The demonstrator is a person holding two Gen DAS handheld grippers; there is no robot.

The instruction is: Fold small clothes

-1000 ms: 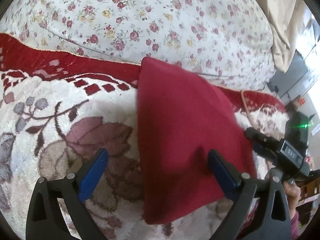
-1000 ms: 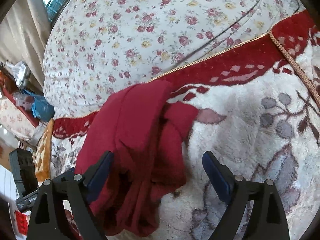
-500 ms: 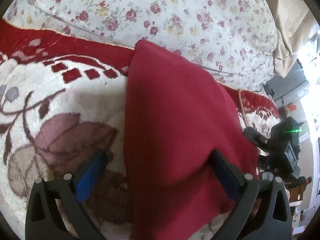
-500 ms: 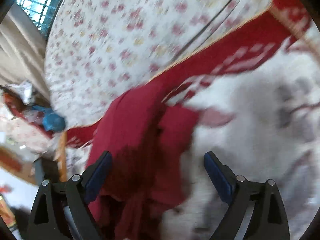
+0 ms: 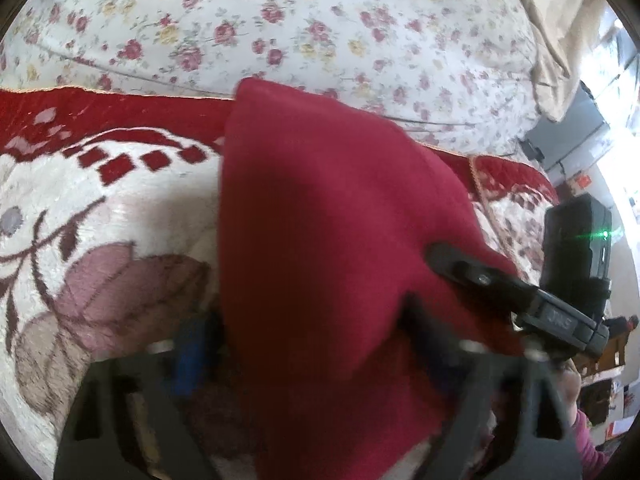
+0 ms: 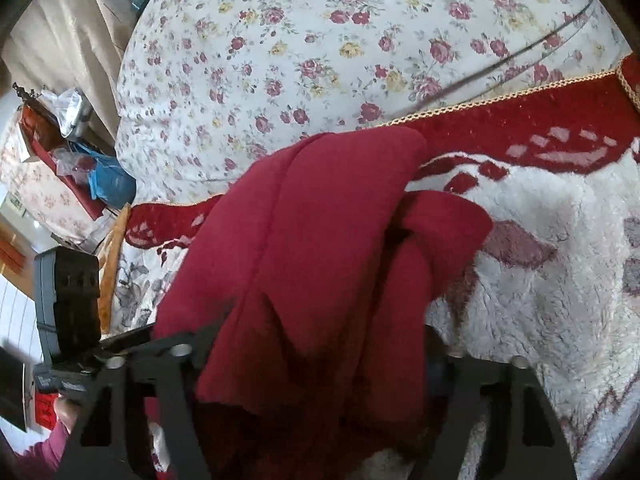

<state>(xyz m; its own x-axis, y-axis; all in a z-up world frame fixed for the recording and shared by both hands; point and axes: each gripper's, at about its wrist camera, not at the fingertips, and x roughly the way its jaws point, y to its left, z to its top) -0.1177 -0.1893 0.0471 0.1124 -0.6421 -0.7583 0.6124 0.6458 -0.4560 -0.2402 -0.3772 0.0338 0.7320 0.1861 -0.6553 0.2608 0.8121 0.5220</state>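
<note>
Nearest to me, the left gripper (image 5: 304,344) is closing its jaws around the near edge of the red garment (image 5: 328,240), which is lying bunched between its fingers; from the left view I cannot tell whether the pads are pressing the cloth yet, since the fabric is draping over them. Just beside it, the right gripper (image 6: 316,364) is doing the same, its jaws narrowing on the thicker, rumpled near end of the same garment (image 6: 320,248), where a sleeve or flap is folding back on itself toward the right. A person's hand (image 6: 66,410) in a pink sleeve is showing at the lower left edge of the right view. The garment is lying on a plush white blanket (image 6: 560,300) with a leaf pattern and a red border, stretching away from both grippers toward the far edge of that border. Beyond it a flowered bedcover (image 5: 320,28) is rising, and past that a beige curtain (image 6: 68,40) is hanging by the window. To my eye, the step in hand is taking hold of the near edge with both grippers, early in the fold. The next move is probably calling for a firm pinch on both sides, then lifting evenly and carrying the edge away toward the far end, keeping the cloth taut so the loose flap is not bunching underneath.
</note>
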